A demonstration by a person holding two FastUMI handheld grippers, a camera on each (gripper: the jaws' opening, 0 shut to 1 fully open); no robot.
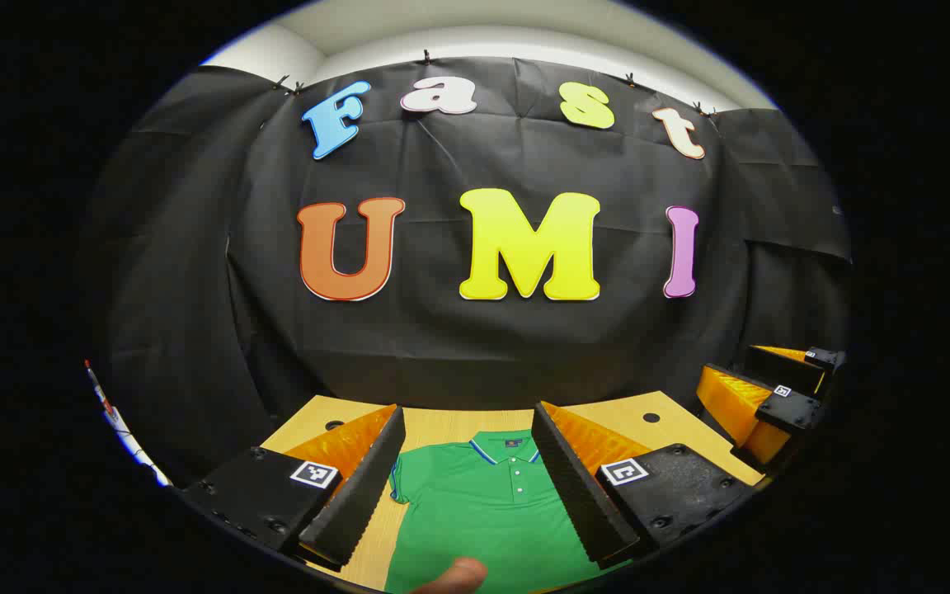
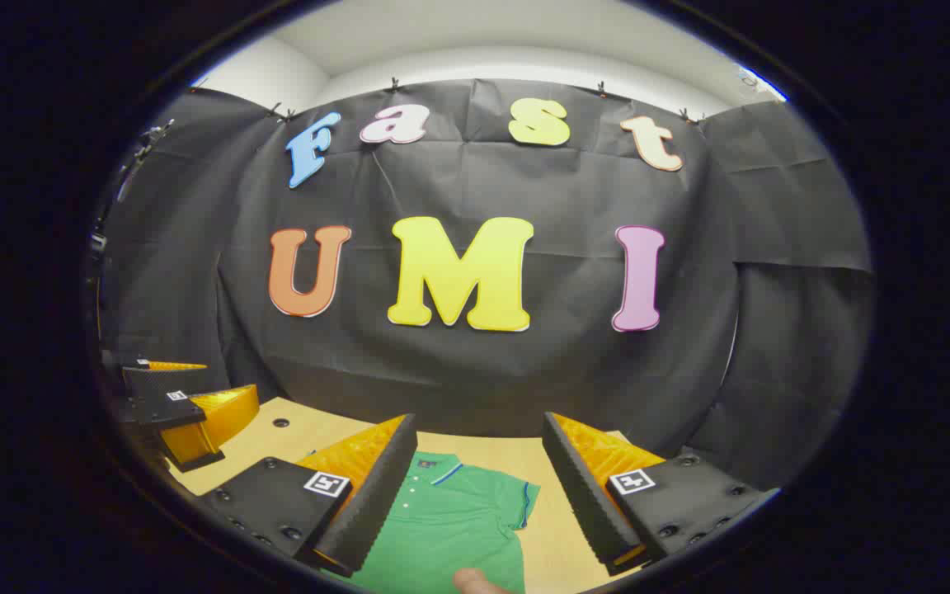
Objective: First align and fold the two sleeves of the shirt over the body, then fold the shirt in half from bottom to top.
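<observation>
Both grippers, left gripper (image 1: 467,487) and right gripper (image 2: 475,495), hover with jaws spread wide and empty above the green shirt (image 1: 491,511) lying apparently flat, collar far, on the wooden table (image 1: 458,425), where each sleeve (image 2: 516,499) wants a pinch near its hem and a level carry inward

The green short-sleeved polo shirt (image 1: 483,511) is lying flat on the light wooden tabletop (image 1: 442,425), its collar pointing toward the black cloth wall (image 1: 475,346) that is hanging behind the tabletop's far edge. In the left gripper view, the left gripper (image 1: 467,478) is hovering over the shirt's chest, with the right gripper (image 1: 772,400) sitting off to its right. In the right gripper view, the right gripper (image 2: 479,495) is hovering over the shirt's sleeve side, the left gripper (image 2: 186,412) sitting to its left.
</observation>
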